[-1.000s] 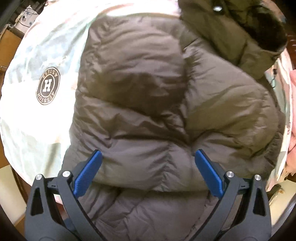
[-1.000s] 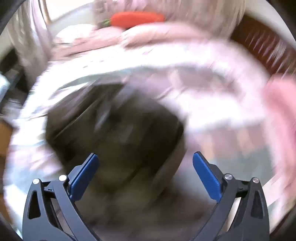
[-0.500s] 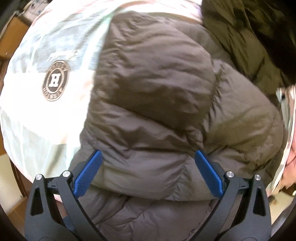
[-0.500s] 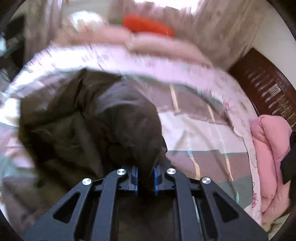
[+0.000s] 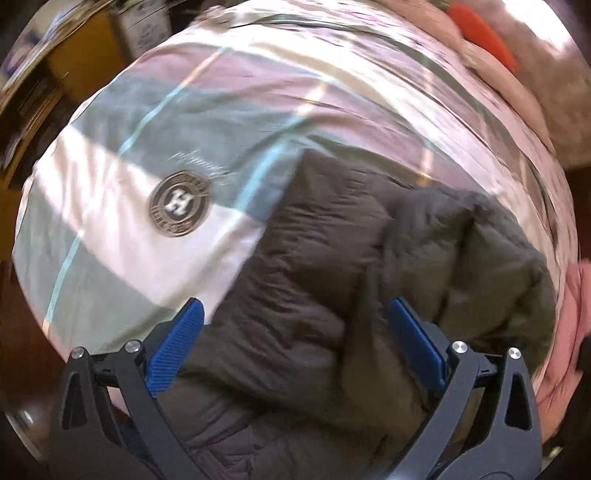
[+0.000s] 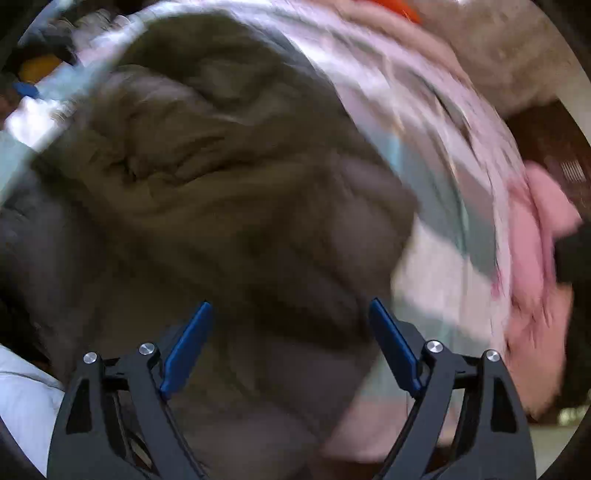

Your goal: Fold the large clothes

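A dark olive-grey puffer jacket (image 5: pixel 332 280) lies bunched and folded over on a bed with a pastel striped quilt (image 5: pixel 177 122). My left gripper (image 5: pixel 295 339) is open and empty, just above the jacket's near edge. In the right wrist view the same jacket (image 6: pixel 221 177) fills the left and middle of the blurred frame. My right gripper (image 6: pixel 288 339) is open and empty, hovering over the jacket's lower right part.
A round "H" logo (image 5: pixel 180 203) is printed on the quilt left of the jacket. A pink blanket (image 6: pixel 535 258) lies at the bed's right side, with dark wooden furniture (image 6: pixel 554 147) behind. An orange cushion (image 5: pixel 484 33) sits at the far end.
My right gripper, shut on the jacket half a second ago, has opened and let it go. My left gripper has pulled back and tilted up, showing more quilt. Both views are motion-blurred.
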Demonstrator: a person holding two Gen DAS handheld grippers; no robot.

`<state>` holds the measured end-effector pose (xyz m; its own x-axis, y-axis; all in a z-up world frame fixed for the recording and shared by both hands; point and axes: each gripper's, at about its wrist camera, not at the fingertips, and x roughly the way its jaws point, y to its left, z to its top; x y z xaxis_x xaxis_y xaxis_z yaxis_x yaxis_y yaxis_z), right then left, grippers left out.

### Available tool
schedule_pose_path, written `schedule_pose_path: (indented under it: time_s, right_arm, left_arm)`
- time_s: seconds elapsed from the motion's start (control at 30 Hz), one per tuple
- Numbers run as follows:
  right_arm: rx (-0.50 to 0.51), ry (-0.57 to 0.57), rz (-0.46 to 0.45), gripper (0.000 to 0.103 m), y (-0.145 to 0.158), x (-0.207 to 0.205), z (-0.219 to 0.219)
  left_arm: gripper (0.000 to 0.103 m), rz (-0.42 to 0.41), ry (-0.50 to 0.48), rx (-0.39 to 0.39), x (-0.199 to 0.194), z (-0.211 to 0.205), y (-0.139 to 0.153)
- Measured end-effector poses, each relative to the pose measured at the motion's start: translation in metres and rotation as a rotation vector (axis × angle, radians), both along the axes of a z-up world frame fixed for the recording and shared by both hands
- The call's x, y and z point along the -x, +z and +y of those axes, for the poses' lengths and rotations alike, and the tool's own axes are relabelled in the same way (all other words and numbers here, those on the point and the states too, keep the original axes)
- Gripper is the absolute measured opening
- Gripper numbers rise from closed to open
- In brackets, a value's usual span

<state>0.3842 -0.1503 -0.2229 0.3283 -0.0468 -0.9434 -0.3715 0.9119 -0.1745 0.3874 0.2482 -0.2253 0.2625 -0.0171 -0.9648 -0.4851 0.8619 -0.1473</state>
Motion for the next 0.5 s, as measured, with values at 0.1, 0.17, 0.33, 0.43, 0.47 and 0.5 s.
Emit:
schedule_pose_path:
  time_s: [0.1, 0.17, 0.33, 0.43, 0.47, 0.5]
  right_arm:
    - [-0.391, -0.148, -0.092, 0.086, 0.035, -0.010, -0.026]
    - [-0.605, -0.229, -0.110, 0.086, 0.046, -0.028, -0.028]
    - [-0.973, -0.382, 0.153, 0.095, -0.019, -0.097, 0.004]
    - [-1.220, -0.409, 0.380, 0.095, -0.044, -0.097, 0.031]
    - [-1.295, -0.430, 0.488, 0.095, -0.055, -0.097, 0.044]
    - [-1.304, -0.450, 0.564, 0.095, -0.065, -0.101, 0.056]
  left_arm:
    - [0.101, -0.028, -0.099, -0.014, -0.001, -0.025, 0.000]
    - [0.101, -0.015, -0.200, -0.016, -0.008, -0.049, 0.000]
    - [0.101, 0.085, -0.313, -0.016, -0.012, -0.086, -0.026]
    - [0.101, 0.134, -0.287, 0.024, -0.012, -0.081, -0.041]
    - [0.101, 0.143, -0.273, 0.054, -0.013, -0.076, -0.045]
    - [0.101, 0.148, -0.259, 0.084, -0.014, -0.071, -0.049]
